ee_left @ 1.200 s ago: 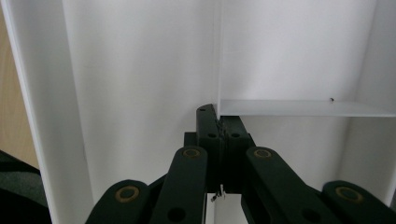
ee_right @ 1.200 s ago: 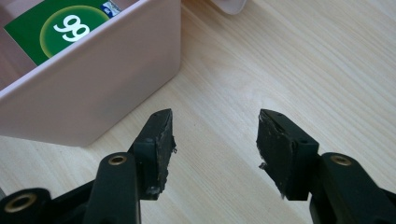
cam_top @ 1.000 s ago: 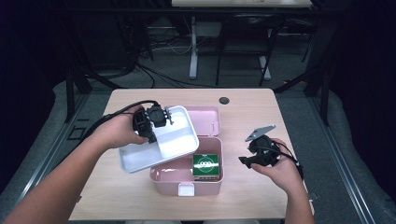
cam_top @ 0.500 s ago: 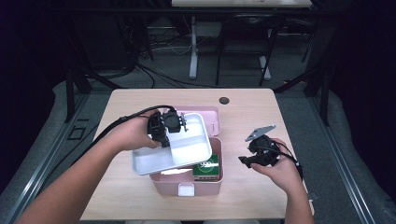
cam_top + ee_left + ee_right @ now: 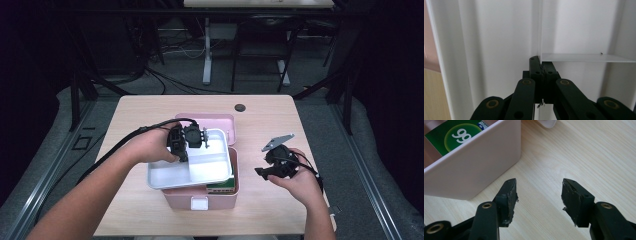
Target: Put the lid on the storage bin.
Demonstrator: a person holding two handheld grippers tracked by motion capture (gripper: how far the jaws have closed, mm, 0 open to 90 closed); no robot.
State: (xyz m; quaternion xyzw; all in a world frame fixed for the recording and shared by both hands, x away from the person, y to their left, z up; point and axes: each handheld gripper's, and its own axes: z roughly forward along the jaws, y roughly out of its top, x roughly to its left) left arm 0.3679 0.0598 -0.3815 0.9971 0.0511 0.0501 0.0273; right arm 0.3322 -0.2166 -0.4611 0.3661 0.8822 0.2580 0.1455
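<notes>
Your left gripper [image 5: 192, 142] has its jaws clamped on the inner divider wall of the white compartment tray [image 5: 200, 167] — in the left gripper view the black tips pinch that thin partition [image 5: 539, 30] right where the cross divider meets it. The tray hangs over the open pink storage box [image 5: 200, 196], covering most of it, with a green packet [image 5: 222, 186] peeking out beneath its right edge. The pink lid [image 5: 210, 121] lies on the table [image 5: 265, 120] behind the box. Your right gripper [image 5: 272, 167] waits to the right of the box, jaws apart and empty above the bare wood. You look to be seating the tray — next, square its edges with the box rim and lower it level before you let go.
</notes>
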